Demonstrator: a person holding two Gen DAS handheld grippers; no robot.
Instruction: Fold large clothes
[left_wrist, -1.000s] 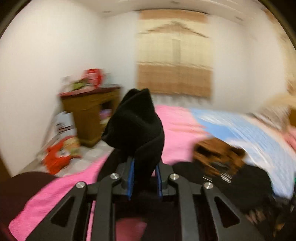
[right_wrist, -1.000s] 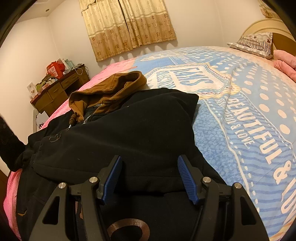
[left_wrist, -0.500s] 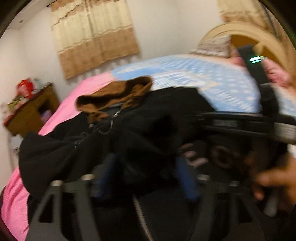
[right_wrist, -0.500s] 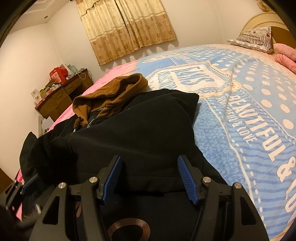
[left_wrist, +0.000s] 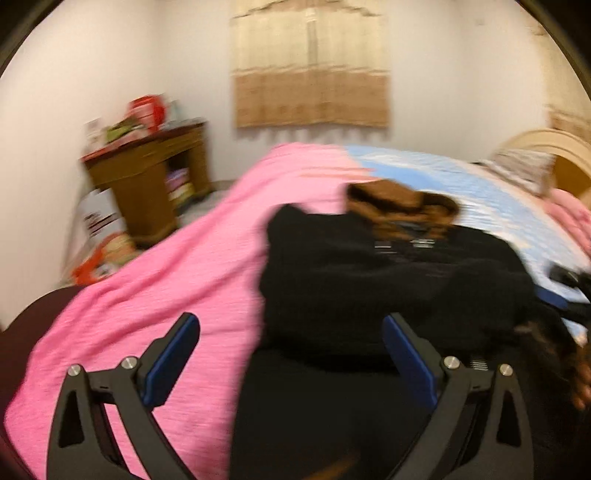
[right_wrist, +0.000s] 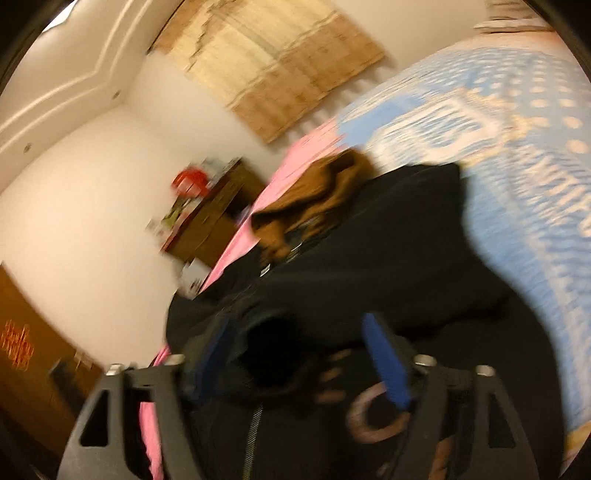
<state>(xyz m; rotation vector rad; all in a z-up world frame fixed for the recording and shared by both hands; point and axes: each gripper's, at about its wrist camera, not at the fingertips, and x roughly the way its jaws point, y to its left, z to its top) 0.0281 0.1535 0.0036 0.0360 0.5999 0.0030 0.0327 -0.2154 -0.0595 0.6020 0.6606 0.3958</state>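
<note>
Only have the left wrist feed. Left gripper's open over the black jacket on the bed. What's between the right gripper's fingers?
Observer: In the right wrist view, the right gripper has a bunched fold of the black jacket between its opening jaws. One pad stands clear of the cloth.
Operator: Any marking near it?
Observer: A brownish ring logo on the jacket, right by that gripper.
Operator: What's further along the wall from the desk?
Observer: A brown wooden panel, probably a door, with an orange decoration.

Both views motion-blurred; desk clutter (left_wrist: 144, 114) unreadable, jacket (left_wrist: 388, 280) btm cropped.
</note>
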